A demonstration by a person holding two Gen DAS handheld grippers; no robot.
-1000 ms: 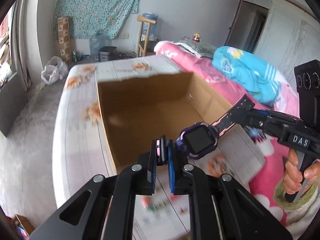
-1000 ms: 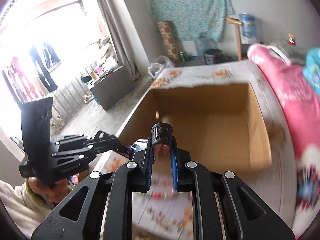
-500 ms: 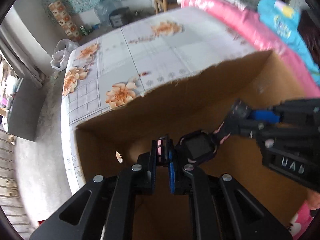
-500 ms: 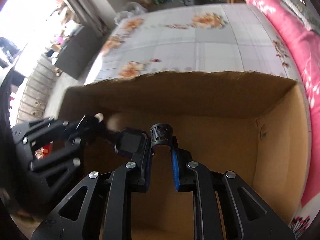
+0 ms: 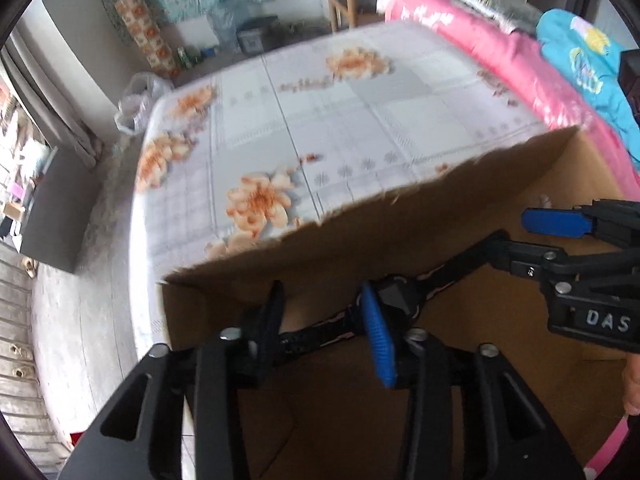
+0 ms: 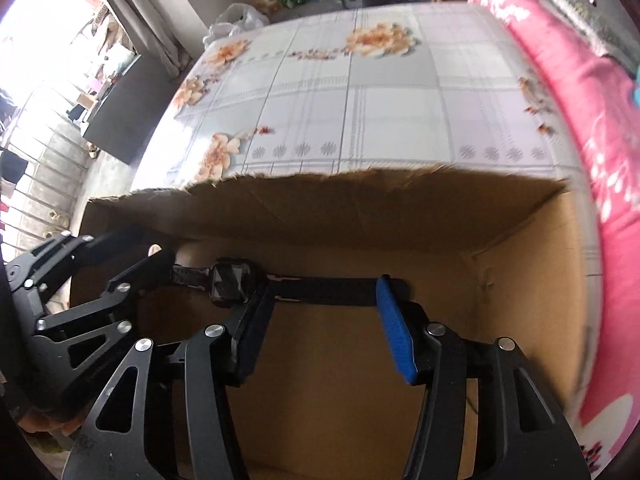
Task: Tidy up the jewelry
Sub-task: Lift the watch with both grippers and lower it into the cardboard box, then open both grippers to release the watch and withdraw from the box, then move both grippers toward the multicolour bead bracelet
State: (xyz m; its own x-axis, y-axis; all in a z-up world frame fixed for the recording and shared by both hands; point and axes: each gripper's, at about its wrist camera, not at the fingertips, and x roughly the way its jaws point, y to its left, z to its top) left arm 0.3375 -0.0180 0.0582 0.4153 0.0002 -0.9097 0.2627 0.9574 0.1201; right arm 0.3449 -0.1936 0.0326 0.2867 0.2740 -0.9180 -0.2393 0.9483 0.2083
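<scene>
An open cardboard box (image 5: 360, 240) (image 6: 360, 216) stands on a flowered table. A dark watch (image 5: 400, 300) (image 6: 232, 282) with a black and pink strap is stretched out inside it. My left gripper (image 5: 322, 308) (image 6: 120, 248) points down into the box, jaws opening; one strap end runs through the gap and the pads stand off it. My right gripper (image 6: 324, 292) (image 5: 516, 240) also points down, jaws opening. The other strap end (image 6: 328, 292) lies across its gap, free of the blue pad (image 6: 394, 320). Whether the watch rests on the box floor I cannot tell.
The flowered tablecloth (image 5: 320, 120) stretches beyond the box. A pink blanket (image 5: 500, 52) and a blue cloth (image 5: 592, 64) lie along the right. A white bag (image 5: 136, 100) sits on the floor at the left. A person's hand (image 5: 632, 380) shows at the right edge.
Both grippers carried the watch from in front of the box to over it and tipped downward. Their jaws, shut on the strap ends before, have now parted.
</scene>
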